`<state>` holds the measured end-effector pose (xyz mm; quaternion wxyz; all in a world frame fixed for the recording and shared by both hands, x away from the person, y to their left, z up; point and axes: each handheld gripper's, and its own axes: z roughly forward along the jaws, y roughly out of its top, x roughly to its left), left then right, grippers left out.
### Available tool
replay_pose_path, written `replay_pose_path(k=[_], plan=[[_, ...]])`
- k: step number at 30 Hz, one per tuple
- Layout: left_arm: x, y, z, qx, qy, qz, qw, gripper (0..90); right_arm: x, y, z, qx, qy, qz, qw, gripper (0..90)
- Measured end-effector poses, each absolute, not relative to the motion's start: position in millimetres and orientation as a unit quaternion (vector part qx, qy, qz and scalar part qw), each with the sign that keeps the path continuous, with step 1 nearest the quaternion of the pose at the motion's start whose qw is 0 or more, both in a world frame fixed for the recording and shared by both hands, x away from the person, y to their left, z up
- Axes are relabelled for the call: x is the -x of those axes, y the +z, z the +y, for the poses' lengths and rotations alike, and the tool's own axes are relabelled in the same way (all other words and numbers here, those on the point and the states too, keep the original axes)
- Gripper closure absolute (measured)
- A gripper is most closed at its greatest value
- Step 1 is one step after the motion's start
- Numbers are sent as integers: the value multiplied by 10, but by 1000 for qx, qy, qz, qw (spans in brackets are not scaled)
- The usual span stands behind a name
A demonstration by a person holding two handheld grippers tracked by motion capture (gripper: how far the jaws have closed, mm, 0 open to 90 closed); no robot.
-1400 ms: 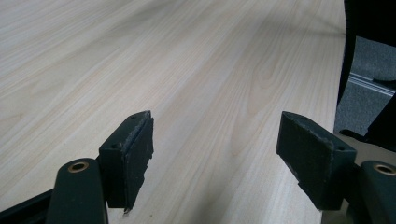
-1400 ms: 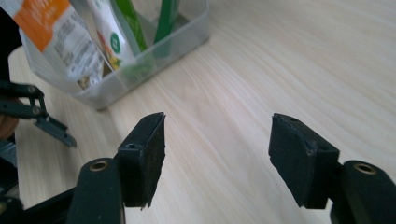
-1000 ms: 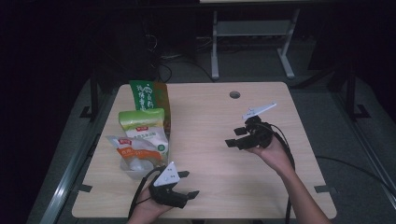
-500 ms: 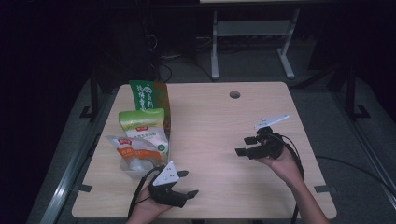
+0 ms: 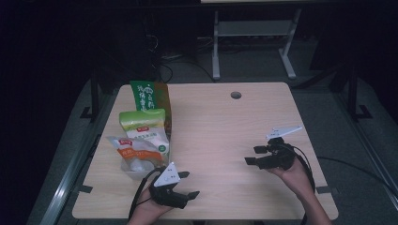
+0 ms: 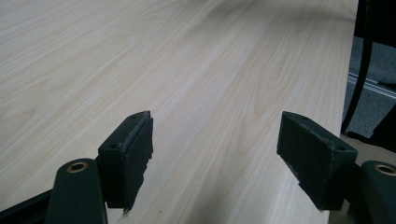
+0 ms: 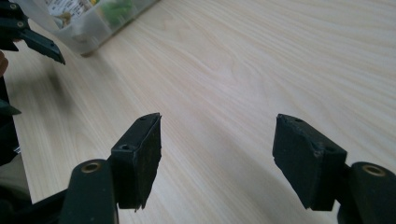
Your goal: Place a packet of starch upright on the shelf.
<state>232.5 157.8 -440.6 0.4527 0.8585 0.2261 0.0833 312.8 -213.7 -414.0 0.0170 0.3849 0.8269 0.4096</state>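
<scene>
Black right gripper [image 5: 254, 155] points left, jaws apart.

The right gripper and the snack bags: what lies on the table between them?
Bare wood only. In the high view, nothing lies between the right gripper and the snack bags.
</scene>
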Motion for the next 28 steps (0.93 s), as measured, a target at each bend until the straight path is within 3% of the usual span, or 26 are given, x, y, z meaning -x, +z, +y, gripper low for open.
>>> replay_pose_path(k=[19, 28], plan=[[-2311, -4415, 1580, -859, 81, 229, 450, 262, -2864, -4280, -2280, -398, 416, 818, 19, 303], [-2301, -4420, 1570, -860, 80, 227, 449, 258, -2663, -4323, -2254, -403, 418, 813, 53, 225]])
